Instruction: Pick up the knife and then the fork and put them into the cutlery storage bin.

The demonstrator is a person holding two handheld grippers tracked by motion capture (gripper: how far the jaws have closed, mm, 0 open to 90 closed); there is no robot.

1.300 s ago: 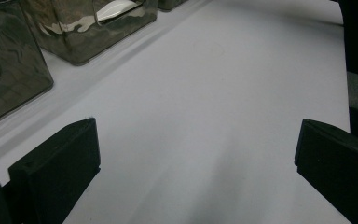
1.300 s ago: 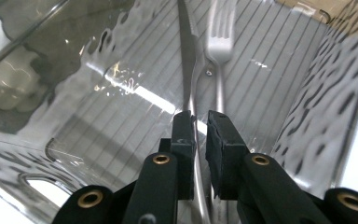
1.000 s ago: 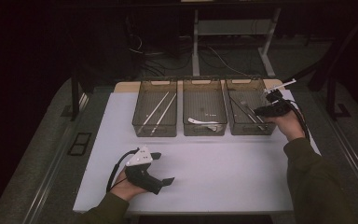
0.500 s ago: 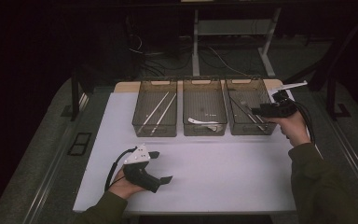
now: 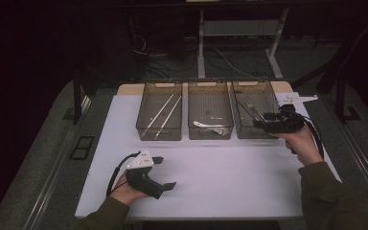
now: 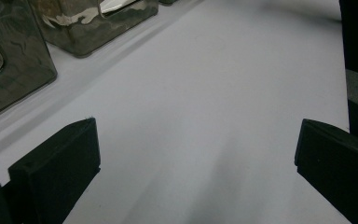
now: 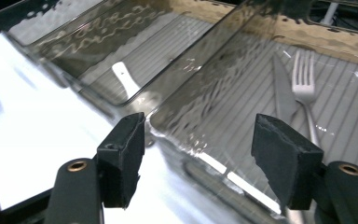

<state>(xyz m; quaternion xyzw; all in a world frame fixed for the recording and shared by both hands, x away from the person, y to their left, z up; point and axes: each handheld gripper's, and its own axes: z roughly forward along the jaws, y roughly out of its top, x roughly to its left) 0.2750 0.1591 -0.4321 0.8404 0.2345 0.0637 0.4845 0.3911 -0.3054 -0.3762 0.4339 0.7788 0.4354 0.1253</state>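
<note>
Starting big: white worktop (image 5: 230, 191), plenty of bare space, so no real trouble there beyond a bin skating across it. Up at 1 o'clock, smoky see-through right bin (image 5: 251, 133), with the middle bin (image 5: 210, 135) at 12 and the left bin (image 5: 159, 136) at 11, all in a tight row.

Parked right at the near wall of that right bin: right tool (image 5: 258, 125), released, jaws just been opening, nothing between them. Biggest worry, probably: clipping that wall on the way in. Clear plastic, hard to judge the rim, and one bump could shove the bin into its neighbour or tip it.

Down at 7 o'clock, left tool (image 5: 165, 171), resting on the worktop, spread wide, gripping nothing. Too far off to steady a sliding bin, so no backup there.

Then the small stuff. Fork (image 7: 303, 79) and knife (image 7: 283, 93) lying flat on the ribbed floor of the right bin, close side by side, around 1 o'clock in the right gripper view. Likely headaches: pinching both at once, or skidding off thin flat metal with nothing to get under. Could also scrape the pads along the floor. Spoon (image 5: 208, 125) and chopsticks (image 5: 165, 115) safely out of the way in their own bins.
</note>
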